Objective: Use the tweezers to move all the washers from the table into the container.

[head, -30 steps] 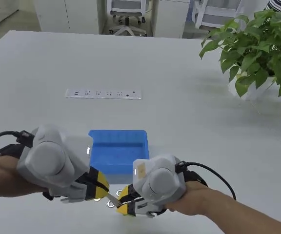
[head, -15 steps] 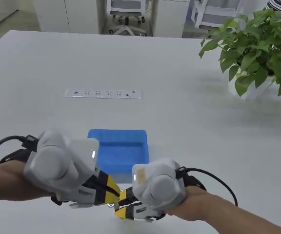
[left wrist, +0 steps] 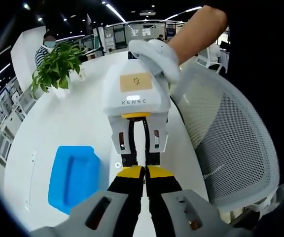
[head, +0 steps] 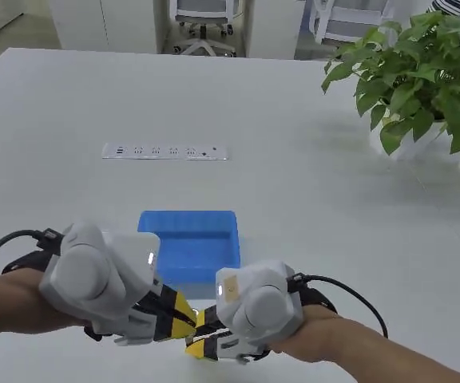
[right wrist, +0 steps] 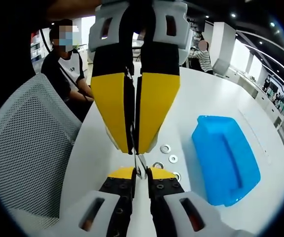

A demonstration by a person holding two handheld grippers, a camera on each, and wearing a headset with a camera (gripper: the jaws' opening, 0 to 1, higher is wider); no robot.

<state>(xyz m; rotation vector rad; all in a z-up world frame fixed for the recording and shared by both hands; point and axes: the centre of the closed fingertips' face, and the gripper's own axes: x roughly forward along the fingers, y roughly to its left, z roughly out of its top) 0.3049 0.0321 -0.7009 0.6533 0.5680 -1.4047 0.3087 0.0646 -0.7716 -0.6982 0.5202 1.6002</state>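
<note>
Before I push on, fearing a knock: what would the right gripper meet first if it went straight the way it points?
Most likely the tweezers, a thin metal strip clamped in the yellow jaws of the left gripper, which faces the right gripper nearly tip to tip; depth is unclear.
</note>
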